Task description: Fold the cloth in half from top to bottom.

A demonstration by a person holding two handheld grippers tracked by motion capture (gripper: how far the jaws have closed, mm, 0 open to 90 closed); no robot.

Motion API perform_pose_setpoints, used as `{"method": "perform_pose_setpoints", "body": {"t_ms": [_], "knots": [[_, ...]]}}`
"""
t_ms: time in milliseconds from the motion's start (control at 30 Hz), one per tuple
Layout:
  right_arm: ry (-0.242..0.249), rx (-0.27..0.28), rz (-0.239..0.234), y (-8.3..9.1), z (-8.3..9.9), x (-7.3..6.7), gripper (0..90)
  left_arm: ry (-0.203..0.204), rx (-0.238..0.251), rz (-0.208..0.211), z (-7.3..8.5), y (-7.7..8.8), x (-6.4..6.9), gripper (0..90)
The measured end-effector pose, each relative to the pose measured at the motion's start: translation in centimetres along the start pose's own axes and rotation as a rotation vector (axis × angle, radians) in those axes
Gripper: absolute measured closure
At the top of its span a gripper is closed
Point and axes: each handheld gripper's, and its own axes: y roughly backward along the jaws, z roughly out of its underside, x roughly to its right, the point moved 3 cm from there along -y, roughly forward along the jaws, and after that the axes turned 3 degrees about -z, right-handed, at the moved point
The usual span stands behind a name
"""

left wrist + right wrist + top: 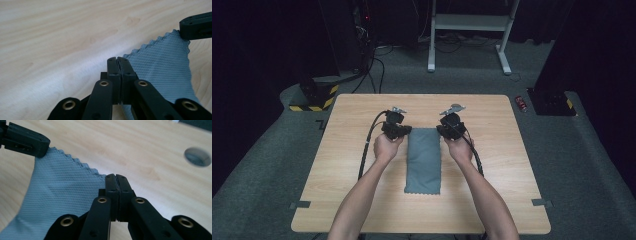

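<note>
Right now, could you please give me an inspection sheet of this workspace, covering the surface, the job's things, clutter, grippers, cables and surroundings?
Surface: light wooden table, with a round hole in the top.
Job's things: grey cloth, folded into a long strip, far end pinched at both corners, near end lying on the table.
Clutter: nothing seen on the table.
Grippers: left gripper shut on the cloth's far left corner; right gripper shut on the far right corner.
Cables: one black cable trails from each gripper over the table.
Surroundings: grey carpet, white frame legs, yellow-black striped base, small red thing on the floor.
</note>
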Motion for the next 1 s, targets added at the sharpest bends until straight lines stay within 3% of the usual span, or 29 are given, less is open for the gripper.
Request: {"method": "perform_pose_setpoints", "body": {"t_ms": [100, 200, 533, 667, 800, 1000], "knots": [[-0.009, 0.026, 0.006, 0.7, -1.1, 0.2, 89.4, 0.0, 0.028, -0.005, -1.0, 0.8, 0.1, 88.9], [0.003, 0.037, 0.006, 1.2, -1.5, 0.2, 89.4, -0.01, 0.033, -0.007, -0.9, 1.0, 0.2, 88.9], [0.013, 0.04, -0.03, 1.3, 0.4, -0.1, 89.4, -0.073, 0.036, 0.001, 0.3, 1.3, 1.0, 88.8], [0.024, 0.042, -0.039, 1.8, 1.1, -0.4, 89.4, -0.082, 0.05, 0.015, 0.6, 1.8, 1.4, 88.7], [0.032, 0.042, -0.058, 2.0, 2.0, -0.7, 89.4, -0.062, 0.069, 0.048, 1.3, 2.3, 1.8, 88.7], [0.044, 0.037, -0.079, 2.1, 2.9, -1.3, 89.4, -0.08, 0.058, 0.038, 2.3, 2.5, 1.9, 88.7]]}}
